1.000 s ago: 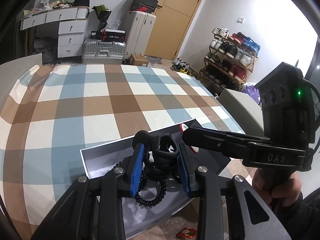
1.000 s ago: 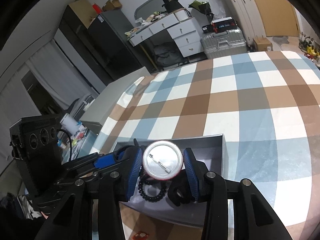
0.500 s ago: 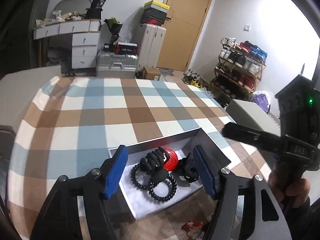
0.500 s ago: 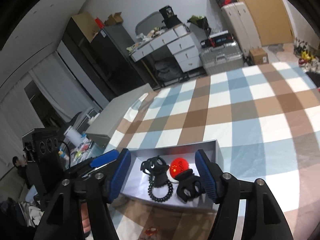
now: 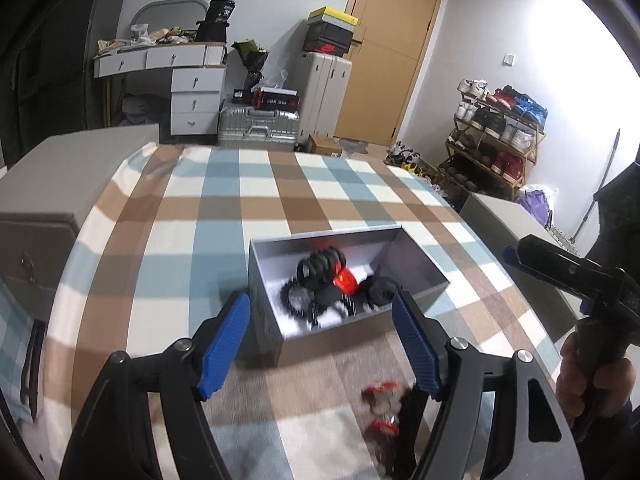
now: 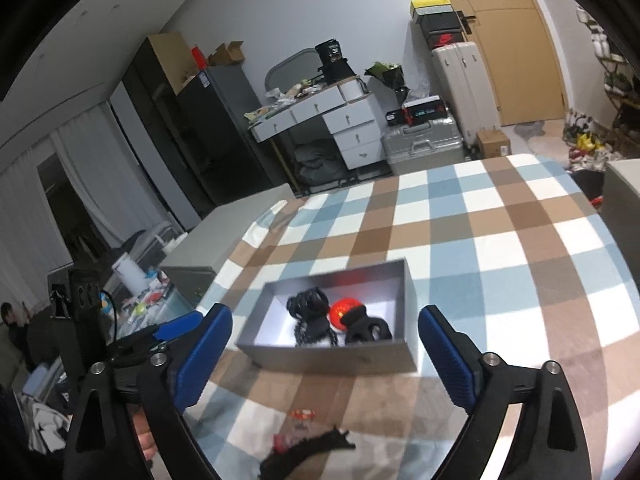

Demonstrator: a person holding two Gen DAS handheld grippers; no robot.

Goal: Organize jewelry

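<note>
A grey open box (image 5: 420, 258) (image 6: 328, 354) sits on the checked tablecloth. In it lie a black hair claw (image 5: 318, 266) (image 6: 306, 306), a red round badge (image 5: 346, 282) (image 6: 344, 310), black bead bracelets (image 5: 296, 300) (image 6: 312, 336) and another black clip (image 5: 380, 290) (image 6: 366, 330). My left gripper (image 5: 322, 344) is open and empty, just in front of the box. My right gripper (image 6: 324, 360) is open and empty, pulled back above the box's near wall. Small red pieces (image 5: 380, 404) (image 6: 302, 414) and a black item (image 6: 304, 450) lie on the cloth before the box.
The checked cloth (image 5: 256, 200) covers the table. Grey cabinets stand at the left (image 5: 60, 184) and right (image 5: 508, 216). Behind are a white desk (image 6: 320, 116), suitcases (image 5: 260, 124) and a shoe rack (image 5: 496, 136). The right gripper's handle (image 5: 592, 280) shows at the left view's right.
The left gripper let go of the black hair claw and the right gripper let go of the red badge into the box. Both opened and drew back.
</note>
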